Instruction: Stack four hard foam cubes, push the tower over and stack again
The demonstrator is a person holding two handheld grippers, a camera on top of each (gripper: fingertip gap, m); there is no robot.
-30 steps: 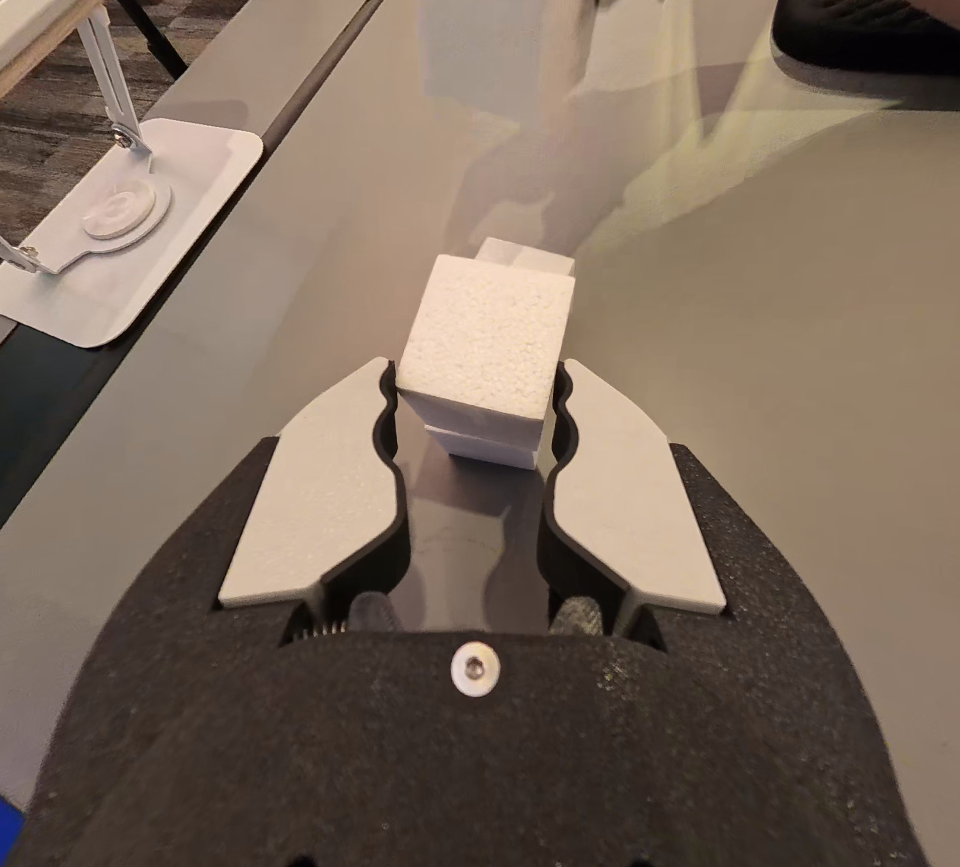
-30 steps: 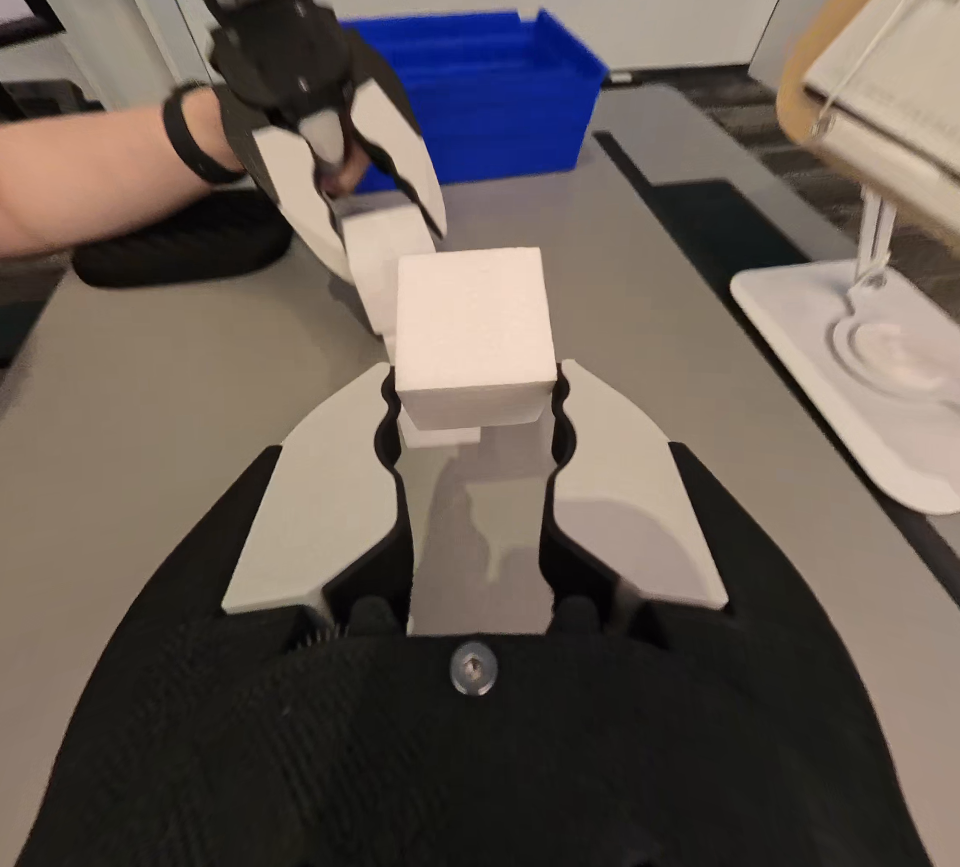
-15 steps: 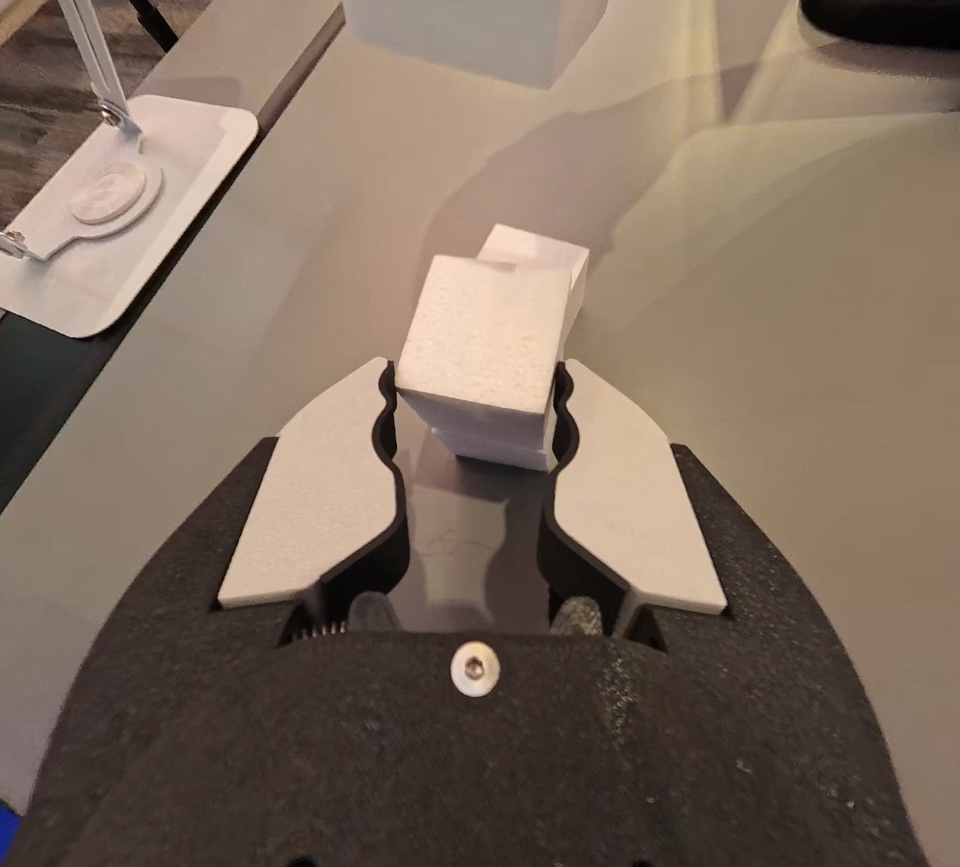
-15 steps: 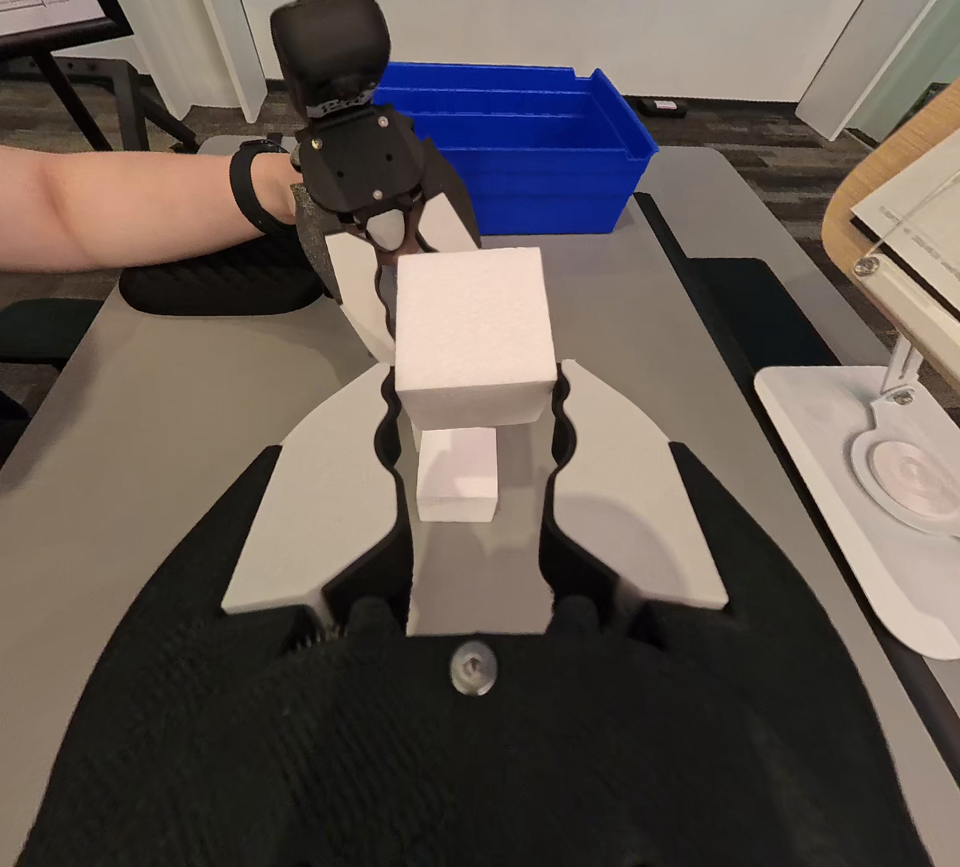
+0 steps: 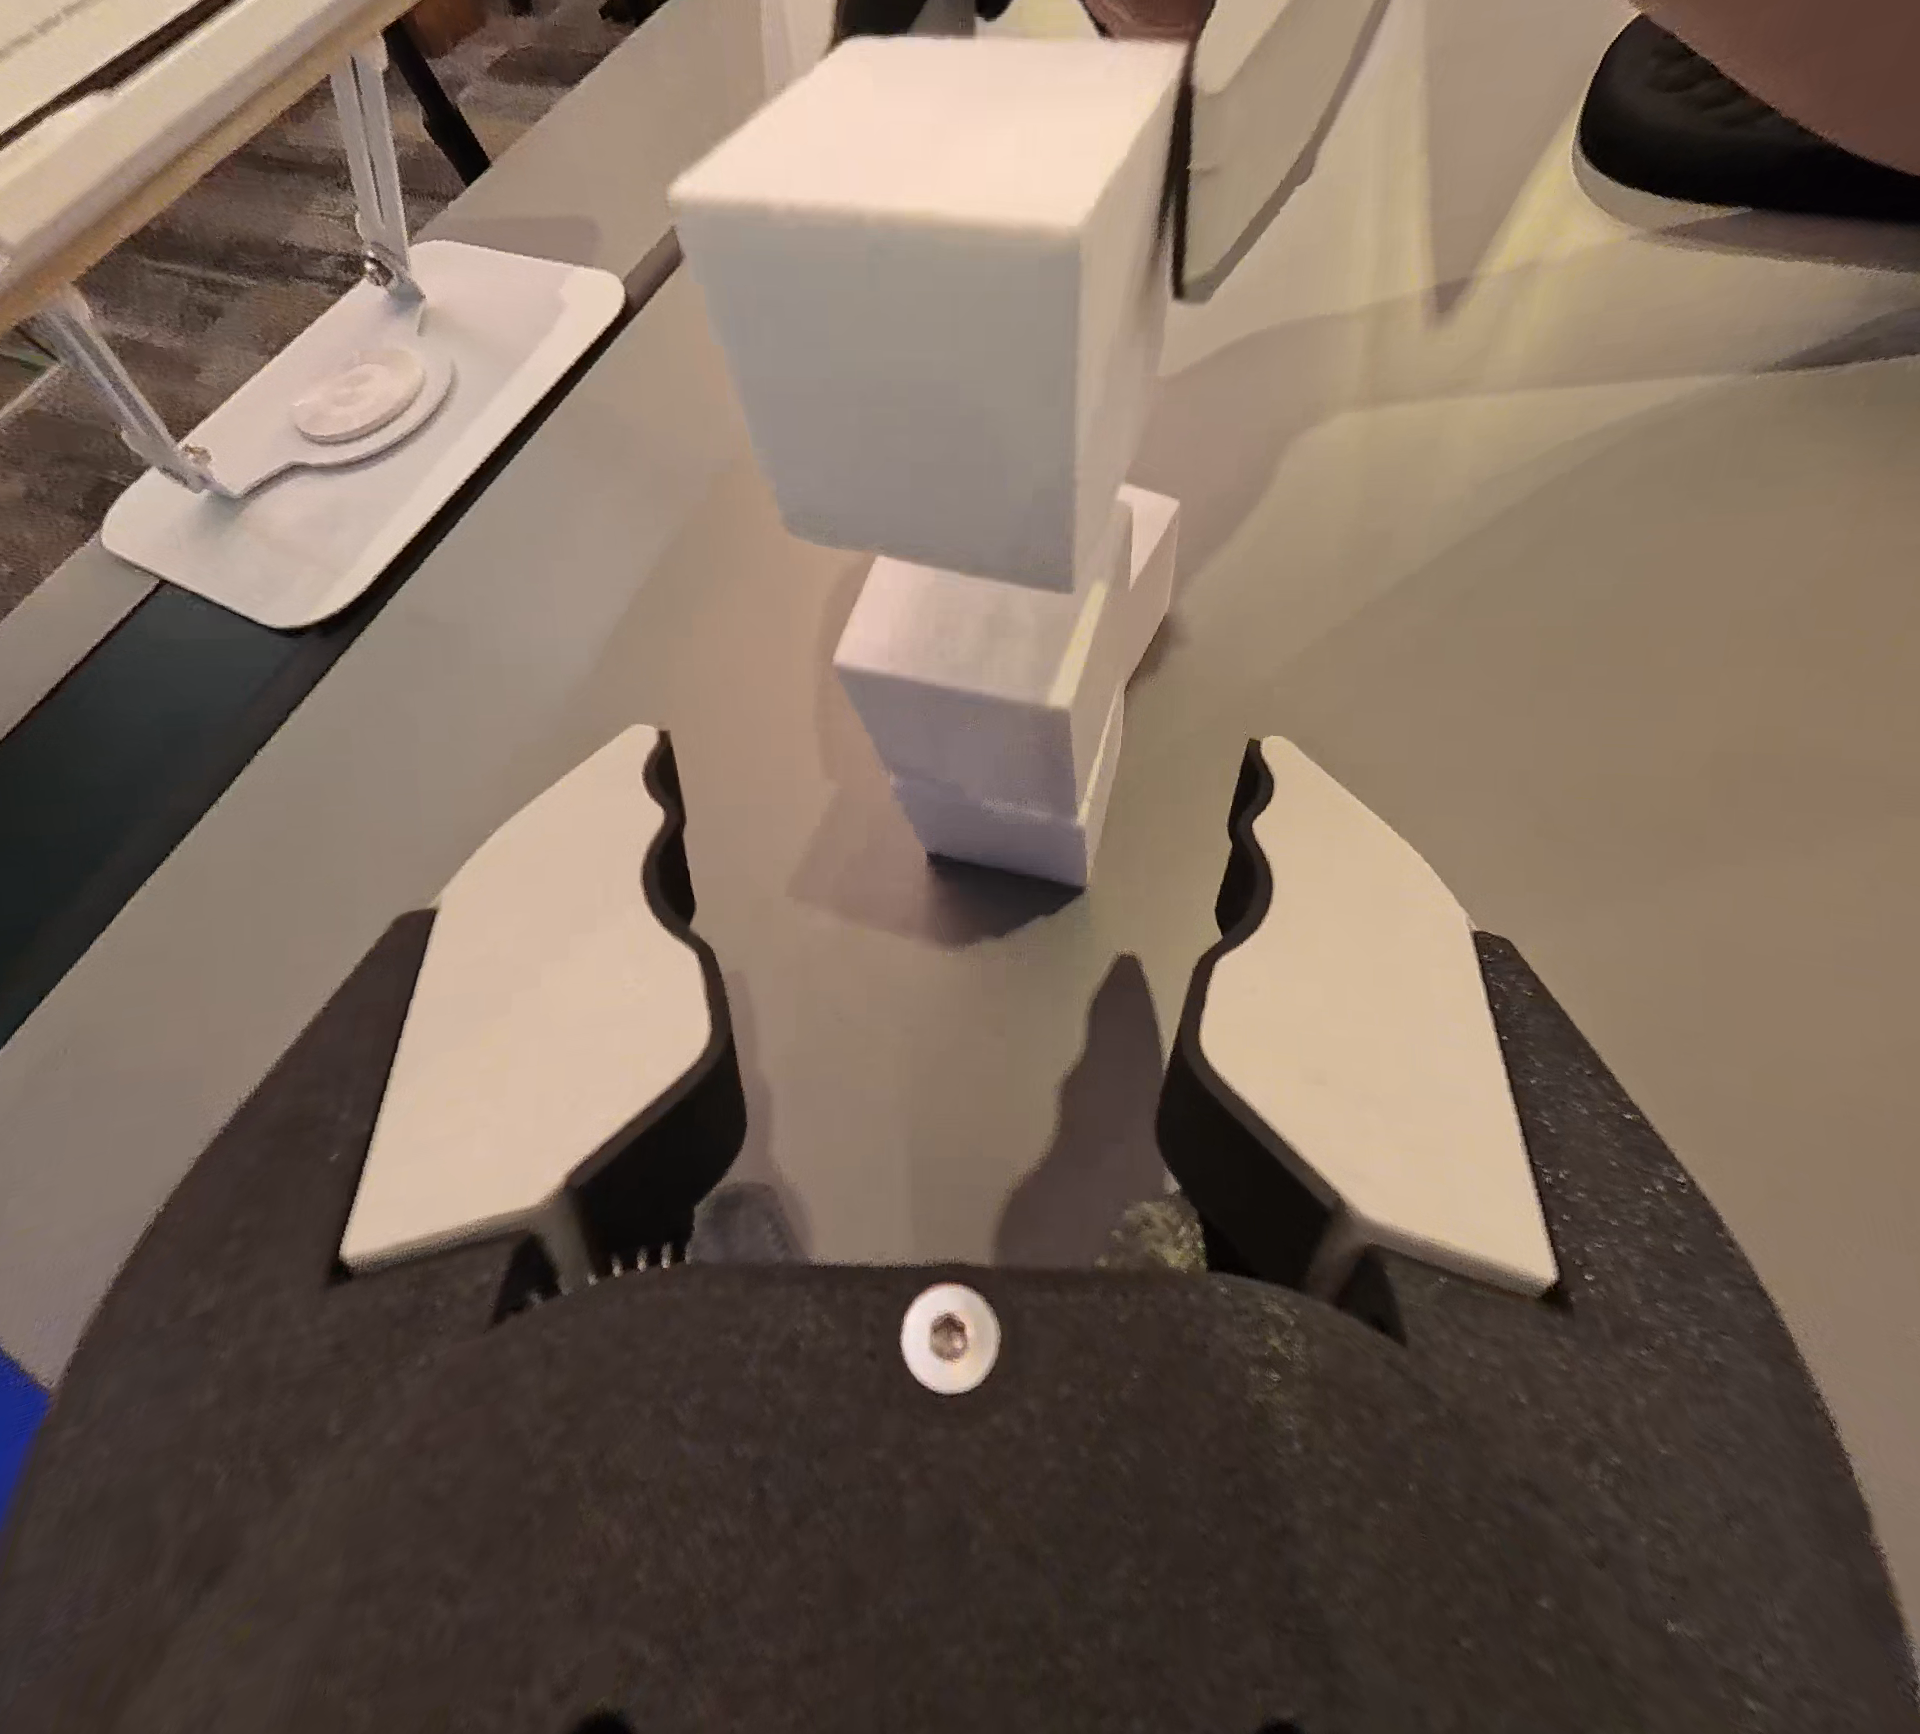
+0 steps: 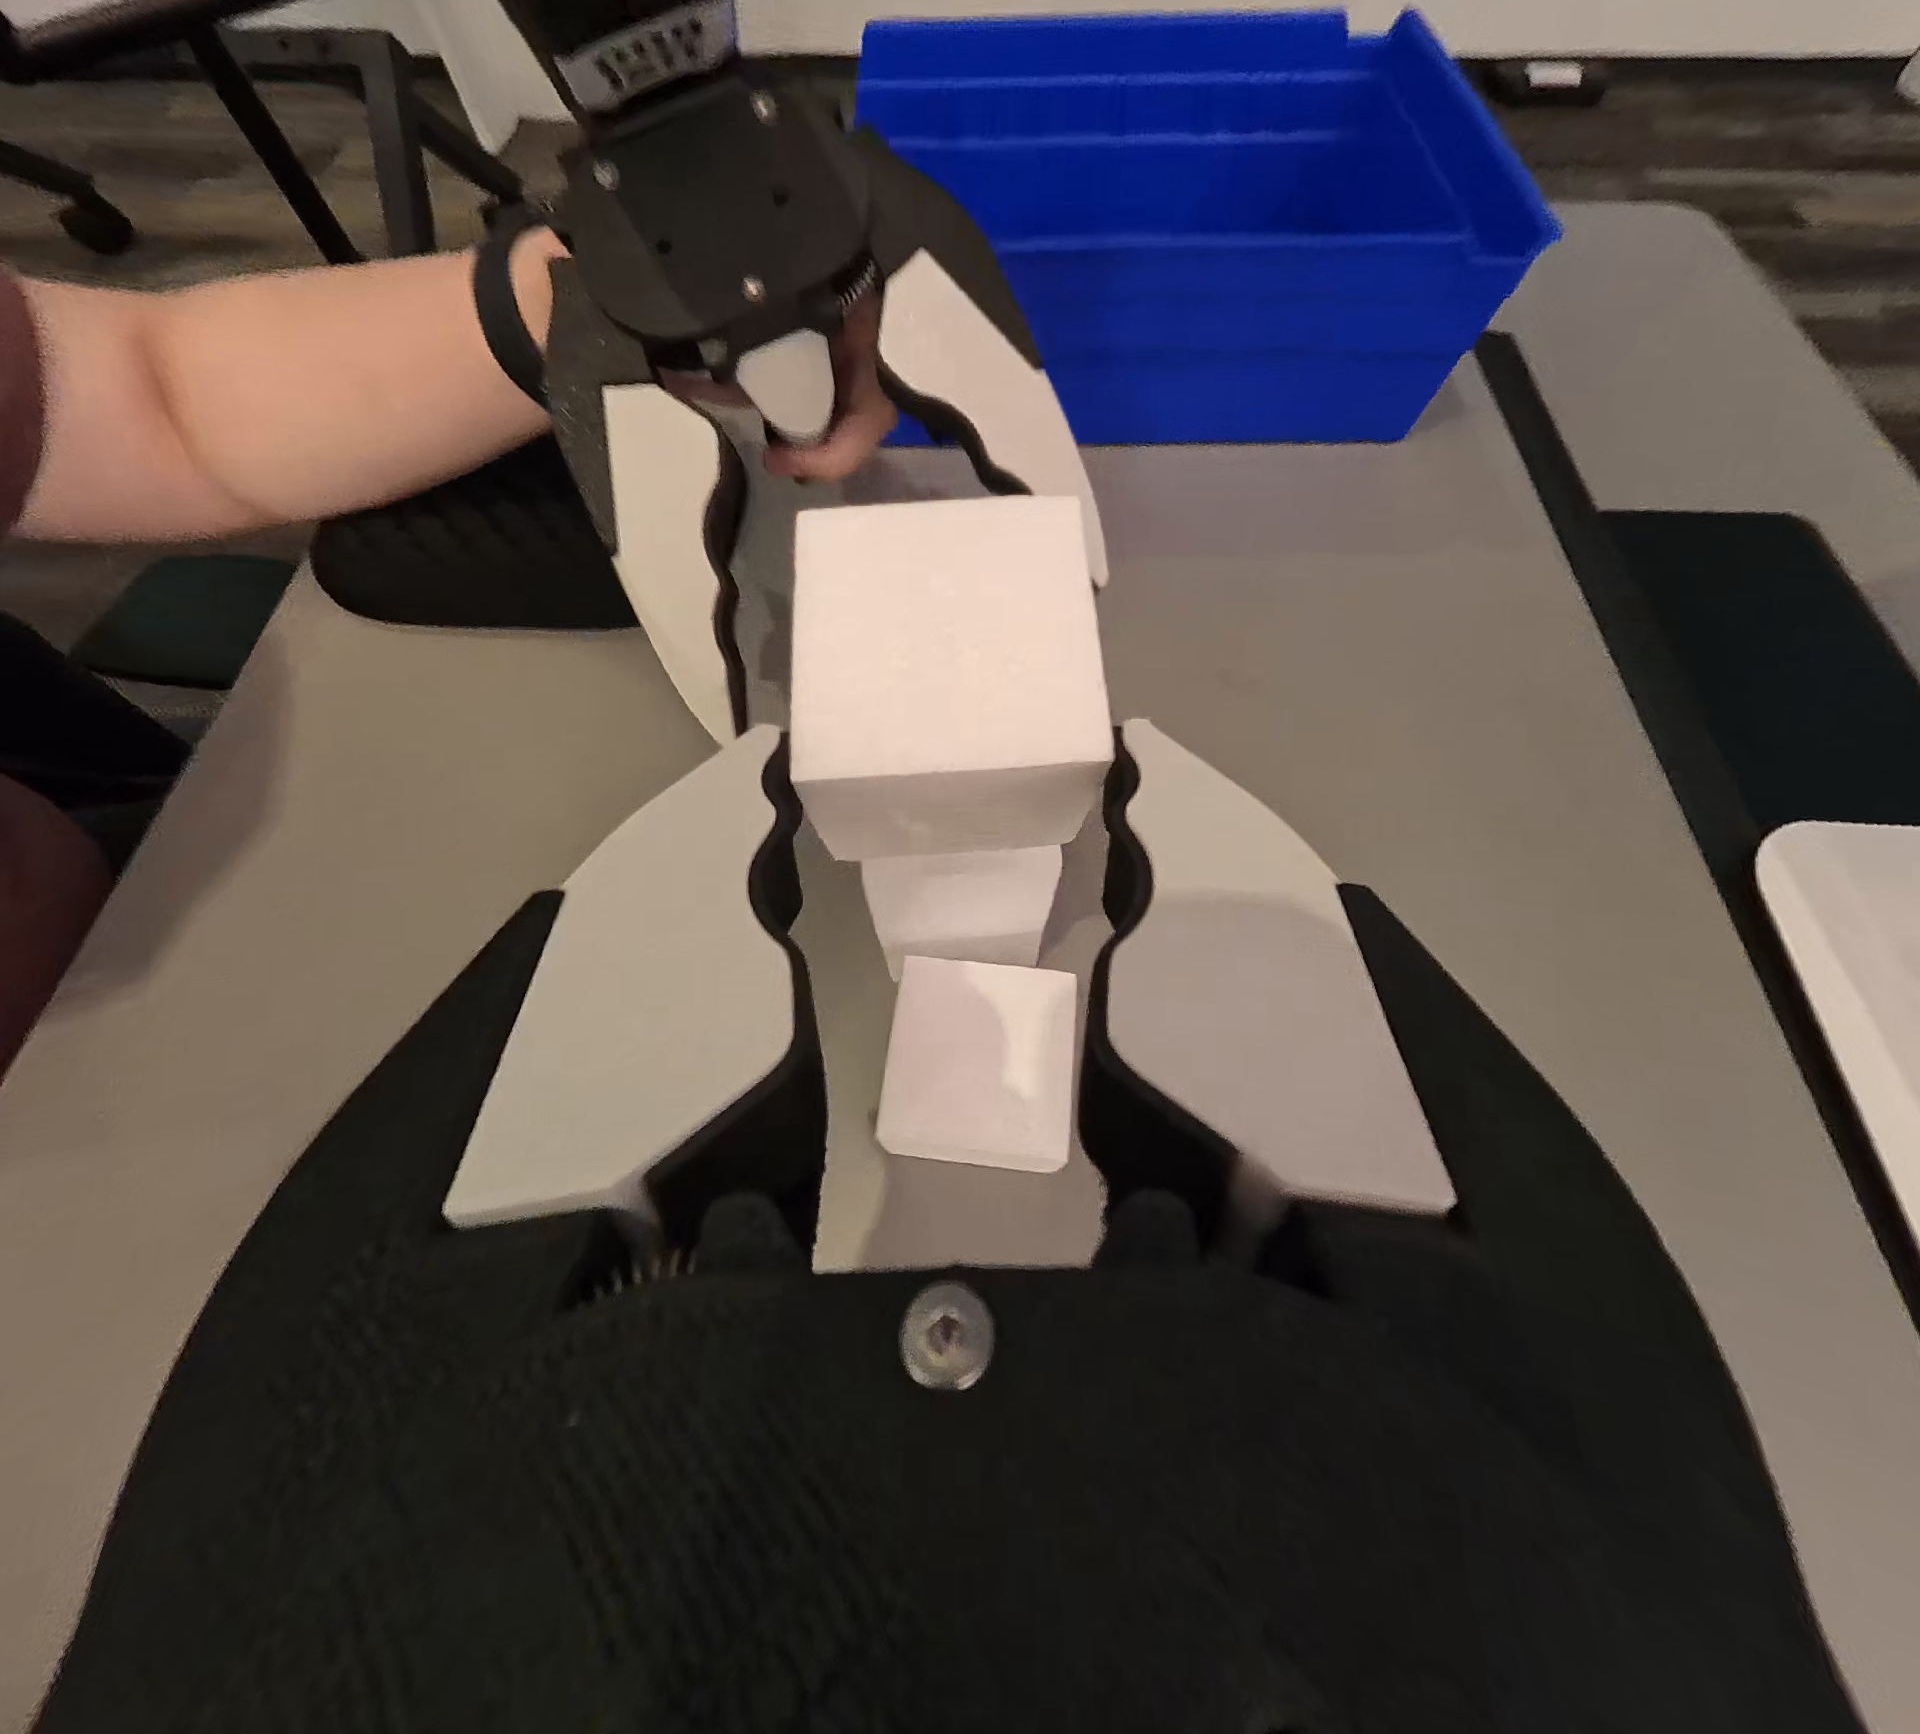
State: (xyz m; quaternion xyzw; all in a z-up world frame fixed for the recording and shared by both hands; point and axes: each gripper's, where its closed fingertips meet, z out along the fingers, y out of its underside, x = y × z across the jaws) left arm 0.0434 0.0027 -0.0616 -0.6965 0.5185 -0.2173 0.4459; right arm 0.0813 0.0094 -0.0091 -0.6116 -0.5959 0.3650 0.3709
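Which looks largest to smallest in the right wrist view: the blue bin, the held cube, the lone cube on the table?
1. bin
2. held cube
3. lone cube
The held cube sits nearer the camera than the lone cube, so the two may really be the same size.

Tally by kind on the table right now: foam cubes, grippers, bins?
Foam cubes: 4 (held cube, top stacked cube, bottom stacked cube, loose cube)
Grippers: 2 (left gripper, right gripper)
Blue bin: 1
Total: 7
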